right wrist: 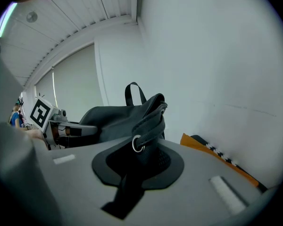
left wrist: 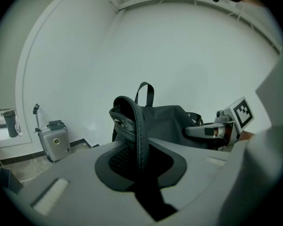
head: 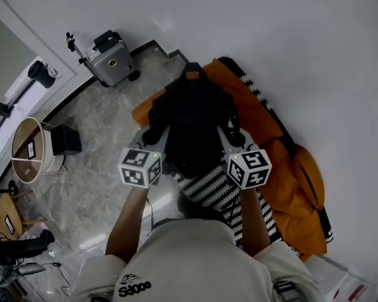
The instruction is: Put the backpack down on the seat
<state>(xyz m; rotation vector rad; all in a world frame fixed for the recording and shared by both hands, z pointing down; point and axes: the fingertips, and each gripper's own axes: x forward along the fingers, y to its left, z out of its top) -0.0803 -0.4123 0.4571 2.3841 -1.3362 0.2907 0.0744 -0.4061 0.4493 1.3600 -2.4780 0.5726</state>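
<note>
The room is bright, with soft, even light. In the head view the white wall (head: pixel 290 43) behind the backpack (head: pixel 192 121) looks clean and pale, with hardly any shadows. The backpack is so dark that its folds are hard to see. The floor (head: pixel 82 168) left of the backpack shines with pale patches.

Both gripper views are round, with black corners, and the walls behind the backpack bend like a bowl. Whatever is nearest the camera, below the backpack, looks soft and blurry. In the right gripper view a light strip (right wrist: pixel 7 15) glows far up and left of the backpack.
</note>
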